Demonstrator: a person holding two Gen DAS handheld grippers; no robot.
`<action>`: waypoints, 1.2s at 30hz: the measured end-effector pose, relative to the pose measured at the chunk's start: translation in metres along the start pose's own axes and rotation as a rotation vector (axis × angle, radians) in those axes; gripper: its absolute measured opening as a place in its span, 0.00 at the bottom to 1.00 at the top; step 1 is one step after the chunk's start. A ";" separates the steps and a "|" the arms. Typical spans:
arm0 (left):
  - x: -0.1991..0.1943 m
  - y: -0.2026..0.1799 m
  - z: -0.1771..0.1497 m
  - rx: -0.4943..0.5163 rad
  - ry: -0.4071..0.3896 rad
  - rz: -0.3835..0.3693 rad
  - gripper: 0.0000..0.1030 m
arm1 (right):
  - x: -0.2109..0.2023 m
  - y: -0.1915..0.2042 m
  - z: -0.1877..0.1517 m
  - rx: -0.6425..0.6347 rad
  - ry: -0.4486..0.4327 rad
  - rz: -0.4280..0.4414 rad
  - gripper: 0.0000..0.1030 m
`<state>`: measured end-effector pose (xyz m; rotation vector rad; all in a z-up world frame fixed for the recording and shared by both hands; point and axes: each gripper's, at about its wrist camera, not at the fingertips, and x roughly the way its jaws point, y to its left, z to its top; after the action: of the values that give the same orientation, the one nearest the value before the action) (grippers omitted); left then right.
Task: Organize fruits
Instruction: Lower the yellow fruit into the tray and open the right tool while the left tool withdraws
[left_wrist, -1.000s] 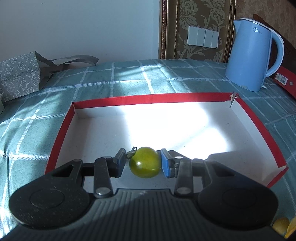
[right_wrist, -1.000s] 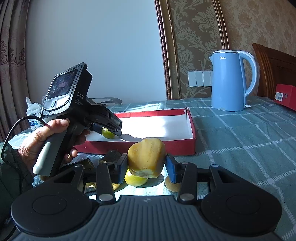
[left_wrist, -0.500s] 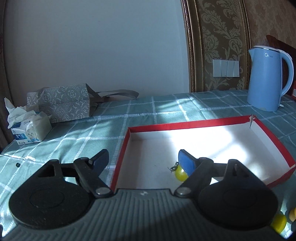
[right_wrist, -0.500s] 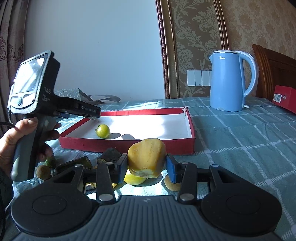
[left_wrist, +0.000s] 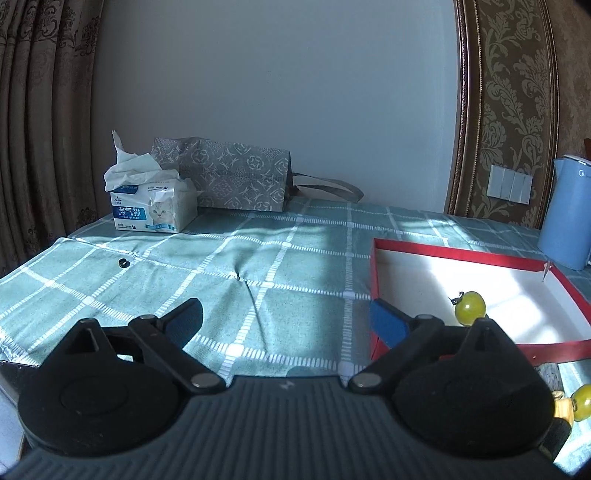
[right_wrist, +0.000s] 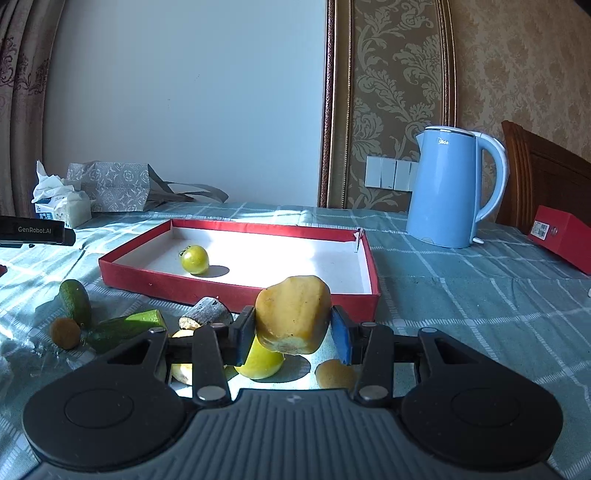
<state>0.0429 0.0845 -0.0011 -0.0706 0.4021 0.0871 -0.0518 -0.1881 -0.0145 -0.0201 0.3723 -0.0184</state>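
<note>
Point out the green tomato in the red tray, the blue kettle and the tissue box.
green tomato (right_wrist: 194, 259), right wrist view, middle of its skin.
red tray (right_wrist: 236, 285), right wrist view, near outer wall.
blue kettle (right_wrist: 445, 192), right wrist view, middle of its body.
tissue box (left_wrist: 155, 210), left wrist view, printed front face.

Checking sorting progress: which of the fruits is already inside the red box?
Only the small round yellow-green tomato lies inside the red box. The other fruits lie on the tablecloth in front of it, and the yellow pepper is clamped in the right gripper.
</note>
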 end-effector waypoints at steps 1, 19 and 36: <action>0.000 0.001 -0.001 -0.008 0.000 0.005 0.94 | 0.003 -0.001 0.007 0.008 -0.001 0.007 0.41; 0.008 0.007 -0.002 -0.033 0.043 -0.005 1.00 | 0.178 -0.030 0.065 0.128 0.302 -0.036 0.41; 0.012 0.001 -0.005 0.001 0.062 -0.012 1.00 | 0.092 -0.054 0.054 0.238 0.078 -0.063 0.79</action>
<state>0.0515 0.0857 -0.0104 -0.0743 0.4641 0.0734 0.0525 -0.2430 0.0032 0.2046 0.4457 -0.1255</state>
